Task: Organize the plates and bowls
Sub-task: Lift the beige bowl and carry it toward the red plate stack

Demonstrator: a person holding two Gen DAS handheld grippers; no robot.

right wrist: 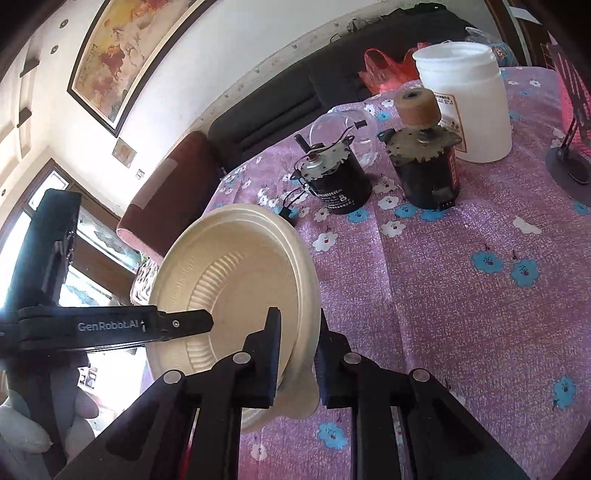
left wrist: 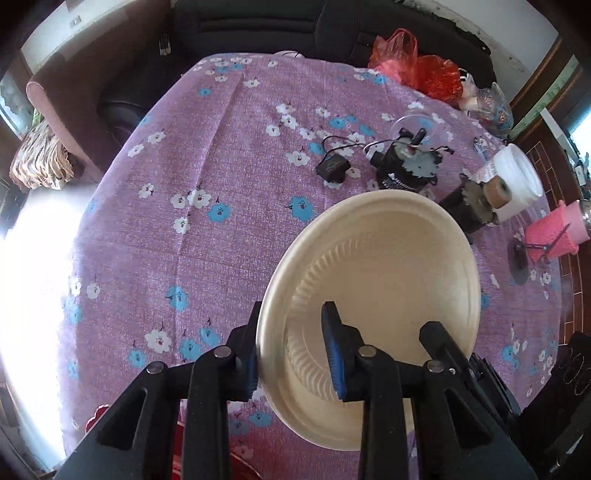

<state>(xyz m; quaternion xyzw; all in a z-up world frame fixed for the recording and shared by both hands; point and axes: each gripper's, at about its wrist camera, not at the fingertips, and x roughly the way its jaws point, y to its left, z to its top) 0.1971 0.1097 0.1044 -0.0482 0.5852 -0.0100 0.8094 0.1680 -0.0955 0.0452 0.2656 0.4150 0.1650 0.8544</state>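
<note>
A cream disposable plate (left wrist: 388,280) with a ribbed inner wall is held tilted above the purple flowered tablecloth (left wrist: 221,229). My left gripper (left wrist: 295,354) has its fingers on either side of the plate's left rim, with some gap at the inner pad. My right gripper (right wrist: 297,354) is shut on the plate's right rim (right wrist: 306,295). In the right wrist view the left gripper's finger (right wrist: 184,323) reaches across the plate (right wrist: 236,280) from the left. The right gripper shows at the lower right of the left wrist view (left wrist: 443,343).
Two black motors (right wrist: 332,184) (right wrist: 424,166), a clear dome (right wrist: 343,129) and a white plastic jar (right wrist: 465,99) stand at the table's far right. A small black adapter (left wrist: 332,168), red bags (left wrist: 413,62) and a pink basket (left wrist: 554,232) are near. A dark sofa (left wrist: 258,26) lies beyond.
</note>
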